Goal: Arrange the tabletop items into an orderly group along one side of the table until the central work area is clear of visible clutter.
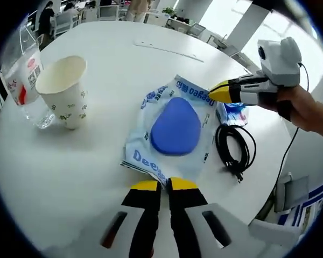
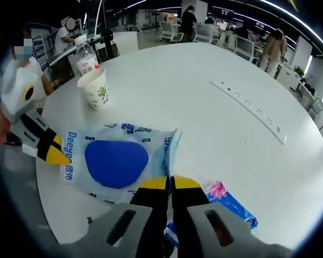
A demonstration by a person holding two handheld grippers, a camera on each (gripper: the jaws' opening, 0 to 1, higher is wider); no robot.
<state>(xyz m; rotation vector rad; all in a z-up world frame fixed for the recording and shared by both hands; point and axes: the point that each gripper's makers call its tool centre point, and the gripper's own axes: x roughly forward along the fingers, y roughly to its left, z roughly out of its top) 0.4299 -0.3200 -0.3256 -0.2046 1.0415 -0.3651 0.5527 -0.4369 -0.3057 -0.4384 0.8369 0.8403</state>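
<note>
We have both tools pressed together on opposite edges of the wet-wipe pack (image 1: 169,131) lying on the white tabletop (image 1: 97,177): the left tool (image 1: 165,185) at its near edge, the right tool (image 2: 166,183) at the far one. Soft, light and slick, it should crumple; pinching the sealed edges suits it. The paper cup (image 1: 64,88) beside it looks easily tipped.
</note>
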